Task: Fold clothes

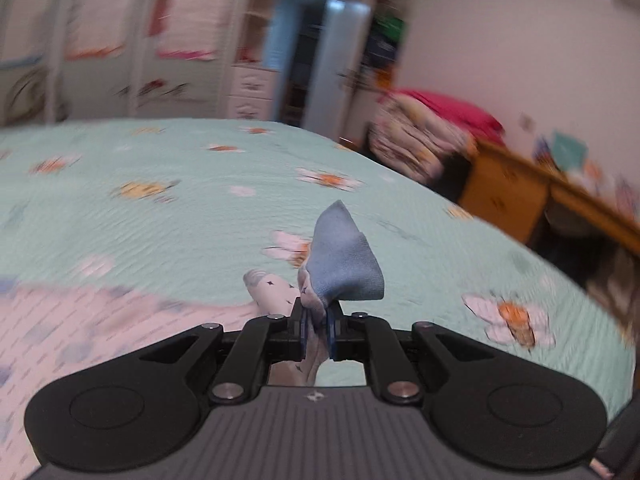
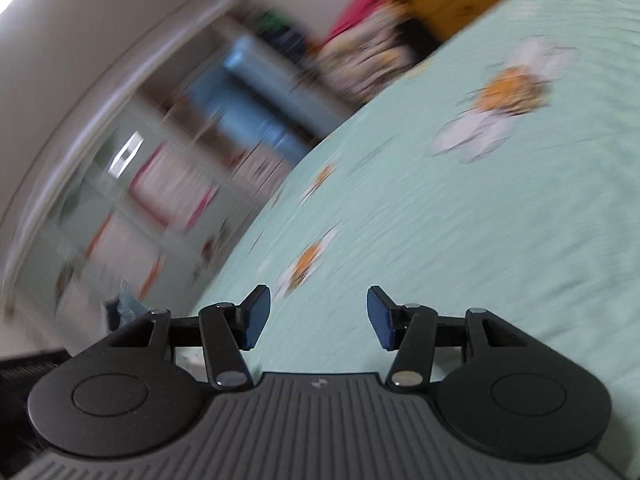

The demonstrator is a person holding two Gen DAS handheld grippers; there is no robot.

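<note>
The mint-green quilted bedspread with bee and flower print [image 1: 200, 208] is serving as landmark. Lying on its near left part is a pale pink patterned cloth [image 1: 80, 320]. Above its near edge, the left tongs [image 1: 316, 320] are clenching a small white garment with a blue ribbed cuff [image 1: 344, 264], the cuff standing upward. The right tongs [image 2: 318, 316] are hovering released over bare bedspread. Judgement: keep the clenching firm and bring the free tongs to an opposite edge. No containers are discernible; background blurred.
</note>
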